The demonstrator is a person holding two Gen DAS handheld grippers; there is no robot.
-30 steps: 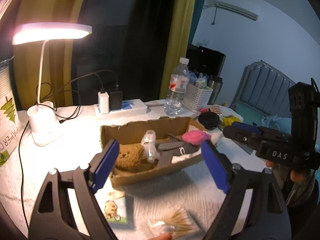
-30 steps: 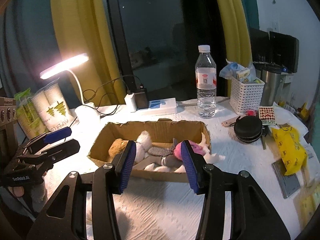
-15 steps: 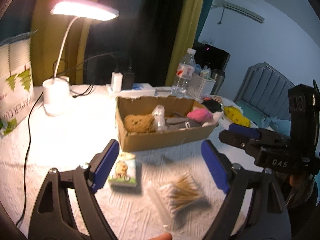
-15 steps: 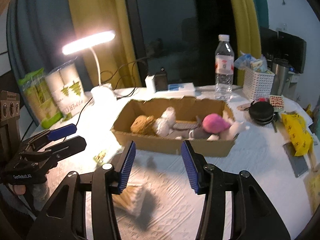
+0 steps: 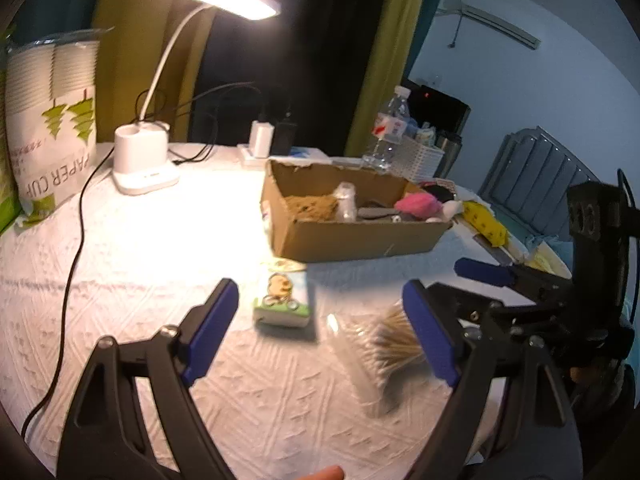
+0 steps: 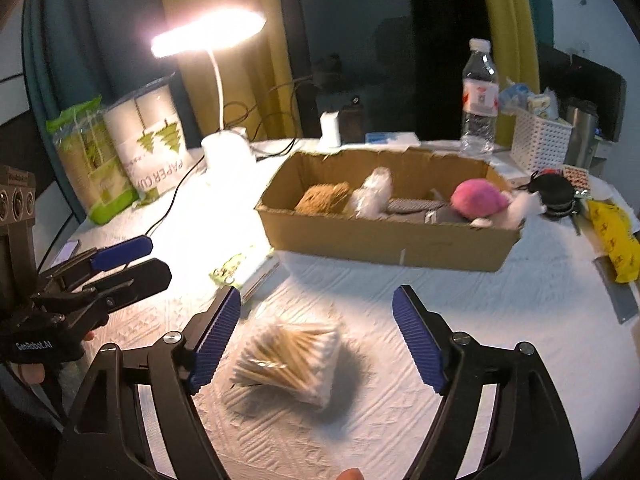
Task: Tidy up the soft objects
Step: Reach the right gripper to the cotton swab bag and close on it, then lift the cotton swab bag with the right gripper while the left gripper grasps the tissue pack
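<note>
On the white textured bench [image 6: 500,320], a cardboard box [image 6: 384,240] holds the soft things in a row: a brown plush [image 6: 324,198] toward nine o'clock, a white fuzzy toy [image 6: 374,192] next to it, grey fabric [image 6: 412,206] in the middle, and a pink plush [image 6: 480,198] toward three o'clock, with a white piece [image 6: 524,206] poking over the box's end. At the box's six o'clock lies a clear pack of cotton swabs [image 6: 288,364], between the spread, empty jaws of the right gripper [image 6: 316,336]. A small tissue pack [image 5: 282,302] printed with a cartoon figure on a bicycle lies at the box's seven o'clock; it sits ahead of the left gripper [image 5: 320,332], whose jaws are also spread wide and hold nothing. That gripper's body reads "GenRobot.AI" in the right wrist view. At ten o'clock stands a sleeve of cups [image 6: 154,140] marked "PAPER CUP", beside a lit desk lamp [image 6: 224,148]. Beyond the box at one o'clock stands a water bottle [image 6: 478,100]; its red label is too blurred to read. A yellow packet [image 6: 612,240] lies at three o'clock.
</note>
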